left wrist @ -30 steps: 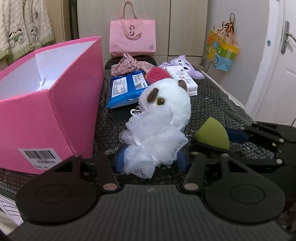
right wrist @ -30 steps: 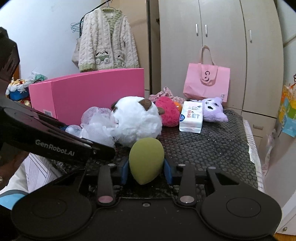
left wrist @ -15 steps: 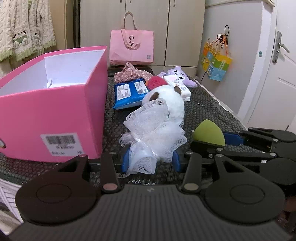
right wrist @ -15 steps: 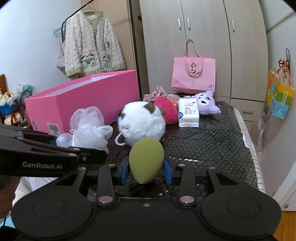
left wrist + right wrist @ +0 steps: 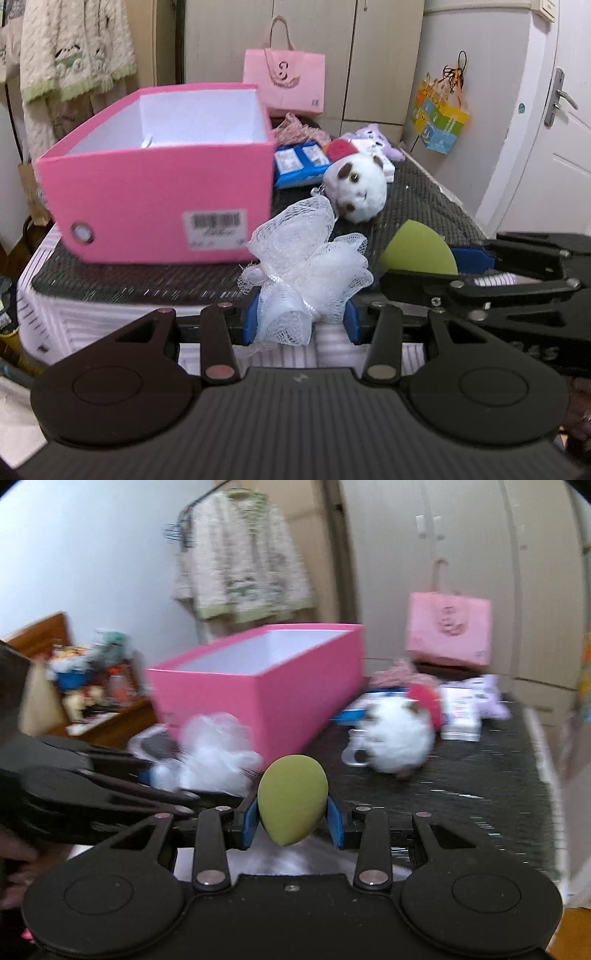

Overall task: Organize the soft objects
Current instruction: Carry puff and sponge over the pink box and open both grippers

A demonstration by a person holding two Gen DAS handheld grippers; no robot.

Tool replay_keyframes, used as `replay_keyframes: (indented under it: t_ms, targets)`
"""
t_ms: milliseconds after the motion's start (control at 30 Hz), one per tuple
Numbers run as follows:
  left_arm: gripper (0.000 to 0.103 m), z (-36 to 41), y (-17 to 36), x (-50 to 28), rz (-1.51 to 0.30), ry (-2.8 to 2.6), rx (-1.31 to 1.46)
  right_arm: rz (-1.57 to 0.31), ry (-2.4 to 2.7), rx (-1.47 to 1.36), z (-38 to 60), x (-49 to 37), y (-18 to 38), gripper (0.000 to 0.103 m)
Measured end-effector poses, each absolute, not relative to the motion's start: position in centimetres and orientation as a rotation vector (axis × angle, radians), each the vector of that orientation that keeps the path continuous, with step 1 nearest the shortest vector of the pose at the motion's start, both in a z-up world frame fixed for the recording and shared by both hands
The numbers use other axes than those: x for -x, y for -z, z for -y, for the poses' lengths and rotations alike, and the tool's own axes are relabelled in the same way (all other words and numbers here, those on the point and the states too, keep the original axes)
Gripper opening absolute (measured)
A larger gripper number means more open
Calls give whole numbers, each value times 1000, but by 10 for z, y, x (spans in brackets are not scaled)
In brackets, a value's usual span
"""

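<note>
Pink box (image 5: 159, 206) sits ahead-left of the left gripper (image 5: 300, 320), open top, nothing blocking it. Left gripper clamps the white mesh pouf (image 5: 306, 269), jaws just closed tighter on it. White plush (image 5: 356, 188) lies beyond, on the black mat (image 5: 424, 199). Right gripper (image 5: 293, 821) pinches the green sponge (image 5: 292, 797), beside the left.
</note>
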State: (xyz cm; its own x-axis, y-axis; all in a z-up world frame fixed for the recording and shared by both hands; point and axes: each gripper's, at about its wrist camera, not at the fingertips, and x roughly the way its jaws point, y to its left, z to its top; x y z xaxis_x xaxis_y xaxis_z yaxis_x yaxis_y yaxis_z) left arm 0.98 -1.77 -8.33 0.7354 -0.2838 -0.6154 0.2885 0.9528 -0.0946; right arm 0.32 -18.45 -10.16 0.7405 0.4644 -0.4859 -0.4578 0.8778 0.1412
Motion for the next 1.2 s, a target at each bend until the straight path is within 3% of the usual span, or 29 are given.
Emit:
replay_keyframes:
  t_ms: [600, 1200]
  targets:
    - [43, -45, 28, -5, -590, 262, -63, -522, -688, 8, 134, -18, 57, 43]
    - [44, -71, 7, -139, -551, 270, -34, -447, -579, 68, 112, -152, 36, 43]
